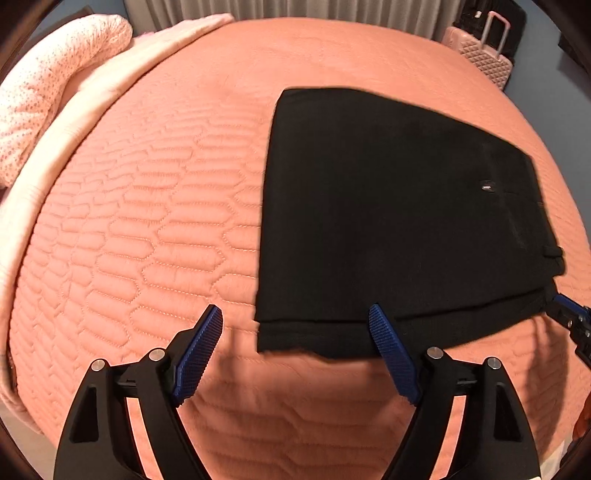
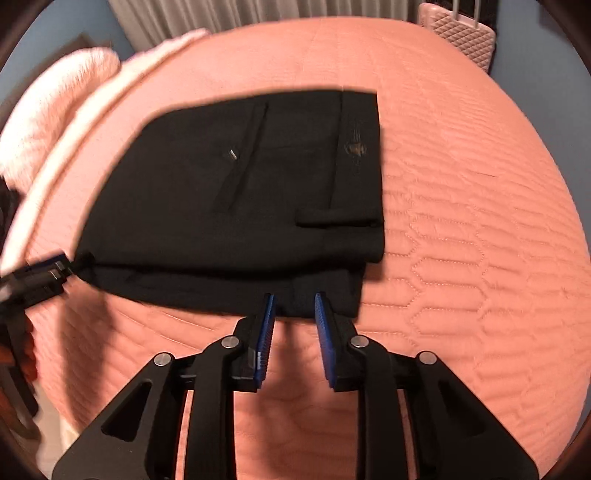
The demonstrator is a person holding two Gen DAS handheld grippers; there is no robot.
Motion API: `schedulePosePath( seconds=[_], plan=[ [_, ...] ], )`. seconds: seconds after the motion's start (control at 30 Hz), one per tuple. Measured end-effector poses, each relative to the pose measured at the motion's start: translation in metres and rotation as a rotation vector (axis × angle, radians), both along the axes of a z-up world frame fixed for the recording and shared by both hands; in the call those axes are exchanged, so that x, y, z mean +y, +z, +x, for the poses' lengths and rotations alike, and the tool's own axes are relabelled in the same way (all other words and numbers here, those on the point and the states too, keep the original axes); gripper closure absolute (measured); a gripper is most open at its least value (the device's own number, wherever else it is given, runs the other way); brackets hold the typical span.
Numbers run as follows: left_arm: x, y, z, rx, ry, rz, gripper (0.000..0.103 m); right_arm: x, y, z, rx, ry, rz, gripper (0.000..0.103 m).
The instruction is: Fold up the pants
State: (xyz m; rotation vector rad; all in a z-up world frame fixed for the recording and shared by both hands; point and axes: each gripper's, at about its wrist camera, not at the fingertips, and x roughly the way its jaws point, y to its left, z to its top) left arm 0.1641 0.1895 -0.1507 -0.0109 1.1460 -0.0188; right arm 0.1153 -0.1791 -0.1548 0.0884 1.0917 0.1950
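Note:
Black pants lie folded into a compact rectangle on the orange quilted bedspread. My left gripper hangs open and wide over their near left corner, with nothing pressed between the pads. In the right wrist view the pants show a pocket slit and a belt loop, and a lower layer sticks out along the near edge. My right gripper stands over that near edge with a narrow gap; the pads are apart and the cloth lies flat below. The other gripper shows at each view's side edge, by a pants corner.
A dotted pink pillow and a pale folded-back blanket lie at the bed's far left. A pink suitcase stands beyond the far right corner, in front of a curtain. The bedspread extends left and right of the pants.

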Motion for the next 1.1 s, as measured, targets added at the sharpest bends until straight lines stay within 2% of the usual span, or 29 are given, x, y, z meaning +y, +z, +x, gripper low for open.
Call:
schedulePosePath(
  seconds=[0.13, 0.27, 0.33, 0.4, 0.5, 0.53, 0.63, 0.67, 0.7, 0.73, 0.8, 0.87, 0.93, 1.0, 1.07, 1.1],
  plan=[
    [-0.028, 0.014, -0.014, -0.024, -0.065, -0.037, 0.024, 0.025, 0.029, 0.02, -0.051, 0.052, 0.107, 0.079],
    [-0.057, -0.005, -0.018, 0.021, -0.135, 0.063, 0.024, 0.084, 0.053, 0.087, -0.093, 0.165, 0.06, 0.079],
    [-0.062, -0.013, -0.023, 0.033, -0.146, 0.086, 0.024, 0.114, 0.054, 0.117, -0.073, 0.23, 0.055, 0.079],
    [-0.06, -0.017, -0.027, 0.055, -0.15, 0.066, 0.024, 0.144, 0.048, 0.15, -0.032, 0.268, 0.103, 0.079],
    [-0.049, -0.012, -0.034, 0.048, -0.136, 0.015, 0.024, 0.192, 0.031, 0.177, -0.021, 0.325, 0.009, 0.079],
    [-0.047, -0.009, -0.035, 0.039, -0.135, 0.007, 0.024, 0.203, 0.025, 0.188, -0.024, 0.335, 0.015, 0.079],
    [-0.038, 0.011, -0.032, -0.029, -0.142, -0.008, 0.024, 0.215, 0.017, 0.214, 0.021, 0.314, 0.112, 0.08],
    [-0.038, 0.012, -0.027, -0.032, -0.148, -0.011, 0.024, 0.217, 0.008, 0.222, 0.052, 0.324, 0.098, 0.082],
    [-0.037, 0.01, -0.021, -0.03, -0.153, -0.009, 0.024, 0.221, -0.002, 0.227, 0.087, 0.332, 0.047, 0.091],
    [-0.037, 0.004, -0.014, -0.018, -0.157, -0.001, 0.024, 0.216, -0.013, 0.229, 0.126, 0.337, 0.005, 0.094],
    [-0.039, -0.013, -0.004, 0.03, -0.181, 0.027, 0.023, 0.198, -0.016, 0.226, 0.146, 0.308, 0.059, 0.103],
    [-0.041, -0.014, -0.005, 0.008, -0.199, 0.04, 0.022, 0.182, -0.012, 0.222, 0.183, 0.294, 0.094, 0.103],
    [-0.041, -0.014, -0.008, 0.001, -0.2, 0.043, 0.021, 0.186, 0.003, 0.22, 0.132, 0.29, 0.05, 0.099],
    [-0.039, -0.013, -0.009, -0.001, -0.198, 0.035, 0.021, 0.205, 0.012, 0.226, 0.092, 0.319, 0.068, 0.097],
    [-0.039, -0.013, -0.011, -0.001, -0.196, 0.029, 0.021, 0.229, 0.007, 0.237, 0.128, 0.362, 0.065, 0.097],
    [-0.038, -0.012, -0.013, -0.001, -0.195, 0.029, 0.021, 0.241, -0.004, 0.242, 0.154, 0.383, 0.045, 0.101]
  ],
)
